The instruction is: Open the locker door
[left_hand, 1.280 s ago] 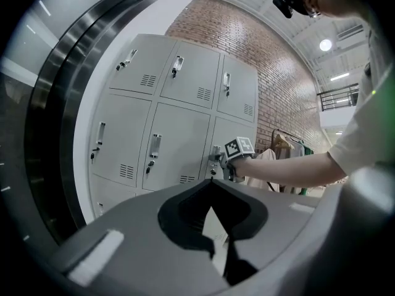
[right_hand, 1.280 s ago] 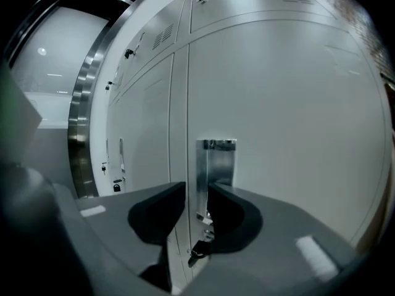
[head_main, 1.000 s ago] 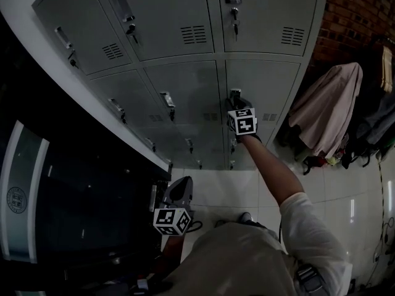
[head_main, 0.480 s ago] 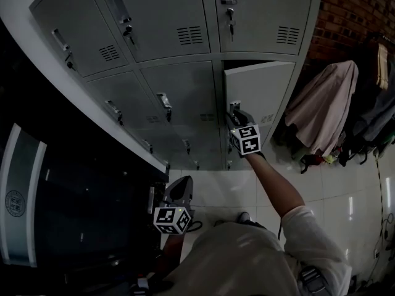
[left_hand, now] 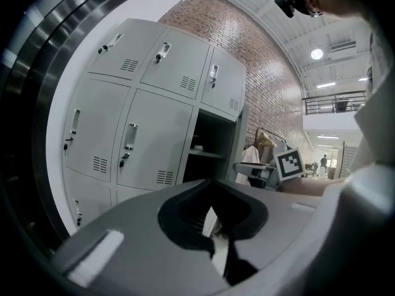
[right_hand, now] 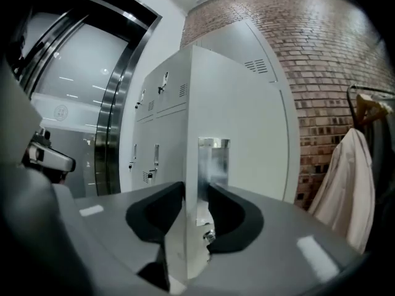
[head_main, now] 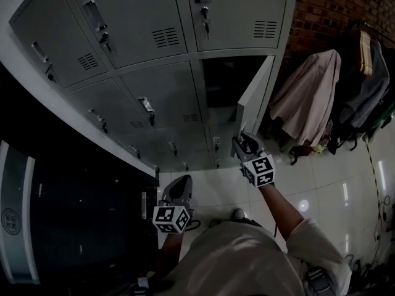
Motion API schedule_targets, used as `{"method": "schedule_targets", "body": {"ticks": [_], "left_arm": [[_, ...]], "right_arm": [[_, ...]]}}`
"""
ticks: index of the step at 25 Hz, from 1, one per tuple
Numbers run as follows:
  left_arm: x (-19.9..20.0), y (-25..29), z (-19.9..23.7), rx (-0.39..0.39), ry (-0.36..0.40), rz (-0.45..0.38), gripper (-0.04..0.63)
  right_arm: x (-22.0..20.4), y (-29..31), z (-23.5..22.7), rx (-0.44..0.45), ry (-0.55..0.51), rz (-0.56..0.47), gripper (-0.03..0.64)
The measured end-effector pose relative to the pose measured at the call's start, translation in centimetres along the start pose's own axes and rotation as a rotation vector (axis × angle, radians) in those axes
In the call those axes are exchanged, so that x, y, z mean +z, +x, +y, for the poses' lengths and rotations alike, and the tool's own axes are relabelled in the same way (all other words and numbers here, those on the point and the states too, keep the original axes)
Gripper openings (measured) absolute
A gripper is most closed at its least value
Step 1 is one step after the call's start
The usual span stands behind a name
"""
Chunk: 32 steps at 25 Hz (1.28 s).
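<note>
We see the bank of grey metal lockers (head_main: 154,97) against a red brick wall (head_main: 321,11). The locker door (head_main: 256,94) we care about, a grey sheet-metal panel in the right-hand column just under the top row, stands swung well out from its frame. Behind it the dark compartment (head_main: 225,85) is open, and in the left gripper view we make out a shelf inside it.

Our right claw (head_main: 242,139) is up at the free edge of that door. In the right gripper view, the door's thin edge runs straight up between the two grey jaws, with the shiny steel handle plate (right_hand: 213,162) just above the right-hand jaw. The jaws are opening, and we see a slim gap on each side of the metal, so they no longer pinch it.

Our left claw (head_main: 184,182) hangs low, well apart from the lockers, over the white tiled floor (head_main: 333,177). Its jaws sit narrow, almost together, with nothing between them.

A pale beige coat (head_main: 305,100) hangs on a rack beside the lockers, right of the open door.
</note>
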<state>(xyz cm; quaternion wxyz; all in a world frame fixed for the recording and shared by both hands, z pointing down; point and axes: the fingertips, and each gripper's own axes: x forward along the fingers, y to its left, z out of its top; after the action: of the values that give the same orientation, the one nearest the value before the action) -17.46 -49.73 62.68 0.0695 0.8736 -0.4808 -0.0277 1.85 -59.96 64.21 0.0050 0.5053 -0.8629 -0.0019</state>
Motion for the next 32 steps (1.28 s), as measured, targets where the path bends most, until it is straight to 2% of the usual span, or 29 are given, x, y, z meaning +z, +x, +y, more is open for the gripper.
{"method": "schedule_targets", "body": {"ticks": [9,13,16,18,25,32], "left_arm": [[-0.9,3.1,-3.6,-0.096,-0.008,0.017,0.110],[-1.2,4.0,-4.7,-0.129,-0.011,0.027,0.110],[-1.4,4.6,-5.3,-0.143,-0.008,0.034,0.110],[-1.3,4.8,-5.7,-0.147,-0.009,0.035,0.110],[-1.1,5.0,-6.4,-0.154,-0.005,0.030,0.110],[-0.8,4.2,-6.5,-0.155,0.004,0.026,0.110]], "right_arm": [[-0.3,-8.0,-6.0,-0.161,0.040,-0.021,0.138],[0.8,-9.8,-8.6,-0.133,0.081,-0.079,0.172],[0.2,-10.6,-10.1,-0.183,0.059,-0.065,0.121],[0.1,-11.1,-10.5,-0.230,0.047,-0.062,0.118],[0.3,-12.1,-10.7,-0.307,0.038,-0.075,0.136],[0.5,-16.0,-10.2,-0.401,0.062,-0.081,0.138]]}}
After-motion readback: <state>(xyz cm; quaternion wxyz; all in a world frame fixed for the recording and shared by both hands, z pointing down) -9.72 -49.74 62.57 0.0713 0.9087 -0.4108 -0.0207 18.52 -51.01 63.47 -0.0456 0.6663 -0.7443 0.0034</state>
